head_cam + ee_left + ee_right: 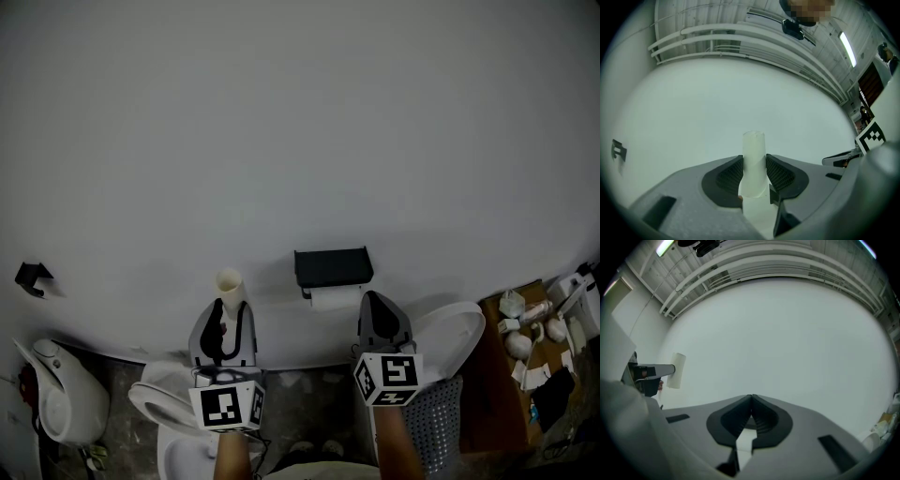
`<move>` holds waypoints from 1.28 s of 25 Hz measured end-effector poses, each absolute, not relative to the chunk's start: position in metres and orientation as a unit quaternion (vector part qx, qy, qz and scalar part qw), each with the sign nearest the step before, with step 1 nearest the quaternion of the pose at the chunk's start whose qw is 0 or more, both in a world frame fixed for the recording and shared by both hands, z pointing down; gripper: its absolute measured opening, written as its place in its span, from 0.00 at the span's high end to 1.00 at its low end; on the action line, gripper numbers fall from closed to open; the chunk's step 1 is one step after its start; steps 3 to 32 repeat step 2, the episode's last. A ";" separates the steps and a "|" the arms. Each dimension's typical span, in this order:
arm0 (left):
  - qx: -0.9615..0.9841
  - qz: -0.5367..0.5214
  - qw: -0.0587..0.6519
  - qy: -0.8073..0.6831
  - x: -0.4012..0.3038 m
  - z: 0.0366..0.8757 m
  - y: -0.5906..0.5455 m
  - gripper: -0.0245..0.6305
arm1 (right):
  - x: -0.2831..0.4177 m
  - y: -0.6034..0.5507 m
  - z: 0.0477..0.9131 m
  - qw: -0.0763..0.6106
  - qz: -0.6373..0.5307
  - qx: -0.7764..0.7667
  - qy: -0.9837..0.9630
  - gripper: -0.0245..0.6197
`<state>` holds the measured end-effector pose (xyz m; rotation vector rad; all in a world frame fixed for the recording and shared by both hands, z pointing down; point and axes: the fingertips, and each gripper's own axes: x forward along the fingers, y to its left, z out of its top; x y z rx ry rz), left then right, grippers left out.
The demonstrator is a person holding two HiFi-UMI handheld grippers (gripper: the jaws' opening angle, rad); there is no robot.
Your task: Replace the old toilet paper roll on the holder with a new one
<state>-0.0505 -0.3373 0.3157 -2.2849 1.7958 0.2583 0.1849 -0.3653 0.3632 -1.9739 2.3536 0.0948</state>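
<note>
The left hand-held gripper (754, 161) pinches the empty roll tube (753, 144) mid-length, light and likely crushable, so gently; the right hand-held gripper (751, 401) is pressed together, empty.

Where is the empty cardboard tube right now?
Head view, left of centre: the tube stands upright, clamped in the left gripper, to the left of the black wall holder.

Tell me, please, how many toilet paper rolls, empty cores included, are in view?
2. An empty core is clamped in the jaws of the left gripper; a white roll sits under the black holder. Others may be hidden.
</note>
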 end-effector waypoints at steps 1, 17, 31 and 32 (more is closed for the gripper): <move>-0.779 0.088 0.111 0.611 -0.051 0.316 -0.337 0.73 | 0.184 -0.365 0.363 0.033 0.031 -0.642 0.766 0.98; -0.779 0.089 0.111 0.611 -0.051 0.316 -0.337 0.73 | 0.184 -0.365 0.364 0.033 0.031 -0.642 0.766 0.98; -0.779 0.089 0.111 0.611 -0.051 0.316 -0.337 0.73 | 0.184 -0.365 0.364 0.033 0.031 -0.642 0.766 0.98; -0.779 0.089 0.111 0.611 -0.051 0.316 -0.337 0.73 | 0.184 -0.365 0.364 0.033 0.031 -0.642 0.766 0.98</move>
